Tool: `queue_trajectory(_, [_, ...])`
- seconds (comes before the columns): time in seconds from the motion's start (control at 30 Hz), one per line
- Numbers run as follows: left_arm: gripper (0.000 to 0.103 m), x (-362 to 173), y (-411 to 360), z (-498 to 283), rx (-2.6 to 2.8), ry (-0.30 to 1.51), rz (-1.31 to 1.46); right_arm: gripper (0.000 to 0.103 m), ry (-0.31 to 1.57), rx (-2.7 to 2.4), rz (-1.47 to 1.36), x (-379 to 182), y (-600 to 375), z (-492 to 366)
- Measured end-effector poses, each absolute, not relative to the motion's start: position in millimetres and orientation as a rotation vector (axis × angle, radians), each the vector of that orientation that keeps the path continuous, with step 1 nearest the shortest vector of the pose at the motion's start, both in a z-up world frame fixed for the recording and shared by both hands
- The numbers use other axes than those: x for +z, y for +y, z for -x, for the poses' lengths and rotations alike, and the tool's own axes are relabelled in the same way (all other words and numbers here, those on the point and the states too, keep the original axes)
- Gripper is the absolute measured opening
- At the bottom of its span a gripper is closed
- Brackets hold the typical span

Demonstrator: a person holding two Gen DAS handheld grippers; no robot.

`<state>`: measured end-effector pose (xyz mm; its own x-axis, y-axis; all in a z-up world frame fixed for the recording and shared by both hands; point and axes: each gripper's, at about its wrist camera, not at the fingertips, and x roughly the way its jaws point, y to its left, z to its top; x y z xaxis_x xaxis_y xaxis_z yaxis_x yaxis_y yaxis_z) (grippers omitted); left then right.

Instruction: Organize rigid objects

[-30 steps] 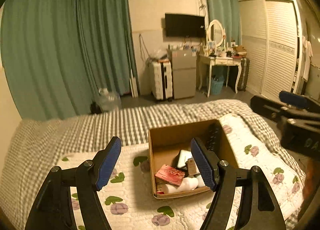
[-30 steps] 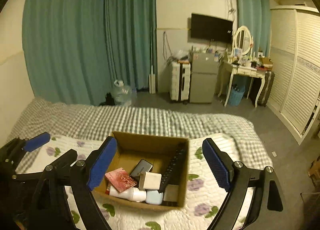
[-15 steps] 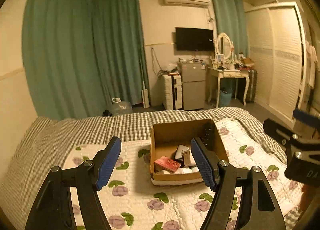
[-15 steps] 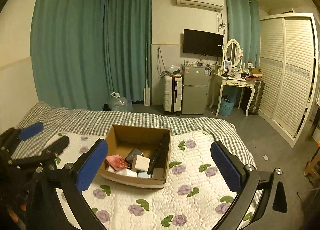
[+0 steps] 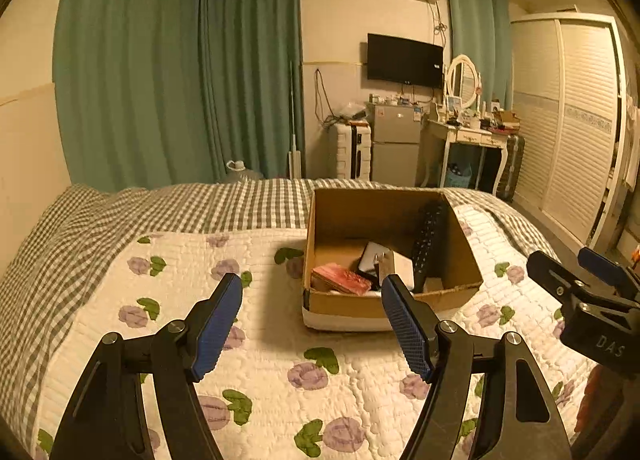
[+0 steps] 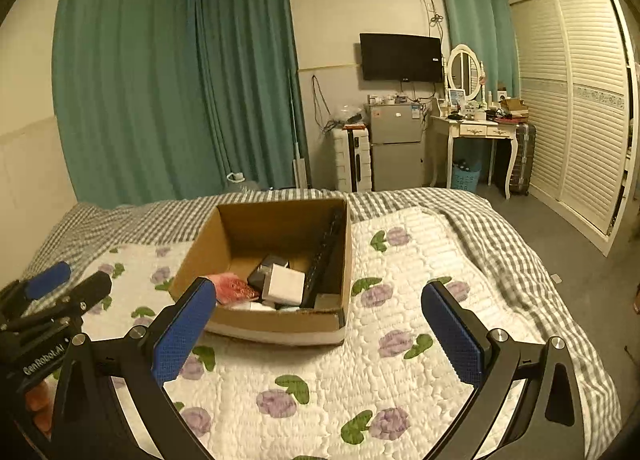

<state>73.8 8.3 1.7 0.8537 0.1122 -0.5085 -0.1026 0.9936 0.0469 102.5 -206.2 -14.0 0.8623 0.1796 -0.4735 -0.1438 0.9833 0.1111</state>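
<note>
An open cardboard box (image 5: pixel 460 256) (image 6: pixel 200 252) sits on the flowered quilt. Inside lie a red booklet (image 5: pixel 340 278) (image 6: pixel 236 288), a white cube (image 6: pixel 286 284) (image 5: pixel 402 268), a dark phone-like slab (image 5: pixel 372 258) and a black remote (image 5: pixel 430 240) (image 6: pixel 326 252) leaning on the right wall. My left gripper (image 5: pixel 312 324) is open and empty, held back in front of the box. My right gripper (image 6: pixel 318 334) is open and empty, also short of the box. Each gripper shows at the edge of the other's view.
The flowered quilt (image 5: pixel 280 360) (image 6: pixel 400 320) lies over a checked bedspread (image 5: pixel 160 208). Beyond the bed stand green curtains, a white suitcase (image 5: pixel 350 152), a small fridge (image 6: pixel 396 148), a dressing table (image 6: pixel 476 132) and a louvred wardrobe (image 6: pixel 580 100).
Both grippers have pulled back and up from over the box; it now looks farther away and more of the quilt shows. Both stayed open and empty.
</note>
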Motion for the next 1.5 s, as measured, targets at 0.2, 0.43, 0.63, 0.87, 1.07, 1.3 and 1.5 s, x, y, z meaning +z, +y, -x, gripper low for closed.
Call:
queue_trajectory(0.2, [0.075, -3.7, 5.6, -72.0, 0.109, 0.538, -0.021, 0.103, 0.531, 0.160, -0.065, -19.7, -206.6, -105.9])
queue_trajectory(0.43, [0.075, -3.1, 2.6, -71.0, 0.103, 0.544, -0.031, 0.103, 0.535, 0.156, -0.054, -18.1, -206.1, -106.0])
queue_trajectory(0.63, [0.075, -6.0, -0.3, -72.7, 0.096, 0.554, -0.034, 0.103, 0.544, 0.153, -0.047, -18.5, -204.4, -107.0])
queue_trajectory(0.87, [0.075, -9.3, -2.9, -72.8, 0.089, 0.562, -0.047, 0.103, 0.547, 0.148, -0.049, -20.1, -205.7, -108.9])
queue_trajectory(1.07, [0.075, -8.9, -1.2, -72.3, 0.095, 0.562, -0.041, 0.103, 0.554, 0.144, -0.047, -24.2, -205.2, -109.8])
queue_trajectory(1.3, [0.075, -11.2, -0.1, -73.7, 0.096, 0.574, -0.049, 0.103, 0.556, 0.146, -0.044, -25.4, -203.9, -110.0])
queue_trajectory(1.5, [0.075, -13.1, 0.0, -74.3, 0.101, 0.581, -0.053, 0.103, 0.558, 0.146, -0.043, -25.4, -203.7, -109.6])
